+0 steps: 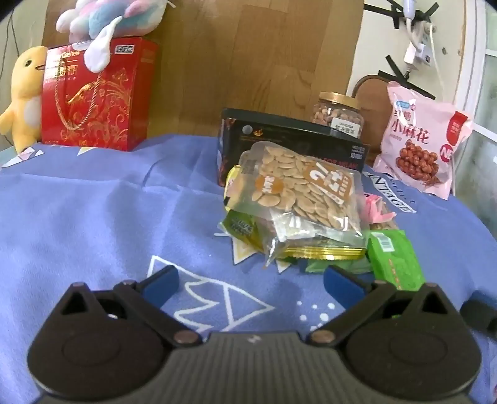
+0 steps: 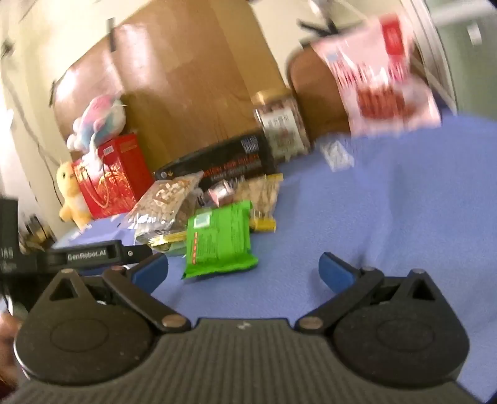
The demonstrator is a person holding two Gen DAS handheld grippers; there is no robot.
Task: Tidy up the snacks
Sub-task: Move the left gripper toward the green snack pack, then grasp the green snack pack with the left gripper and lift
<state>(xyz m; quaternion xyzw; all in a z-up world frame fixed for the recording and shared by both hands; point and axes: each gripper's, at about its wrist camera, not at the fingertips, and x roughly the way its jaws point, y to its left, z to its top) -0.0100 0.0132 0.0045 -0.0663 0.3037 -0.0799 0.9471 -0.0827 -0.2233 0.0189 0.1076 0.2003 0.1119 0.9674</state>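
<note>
A heap of snack packets lies on the blue cloth (image 1: pixel 108 211). On top is a clear bag of pale seeds (image 1: pixel 304 189), with a gold-edged packet (image 1: pixel 323 251) beneath it and a green packet (image 1: pixel 394 259) at its right. Behind stand a black box (image 1: pixel 289 140), a nut jar (image 1: pixel 338 115) and a pink bag (image 1: pixel 419 146). My left gripper (image 1: pixel 251 279) hangs open just short of the heap, nothing between its blue pads. My right gripper (image 2: pixel 243 270) is open too, with the green packet (image 2: pixel 220 239) just ahead of it; this view is blurred.
A red gift box (image 1: pixel 93 96) stands at the back left with a pastel plush toy (image 1: pixel 115 18) on top and a yellow plush duck (image 1: pixel 25 93) beside it. A wooden board (image 1: pixel 248 56) backs the table. The left gripper's body (image 2: pixel 90 256) shows at the right wrist view's left edge.
</note>
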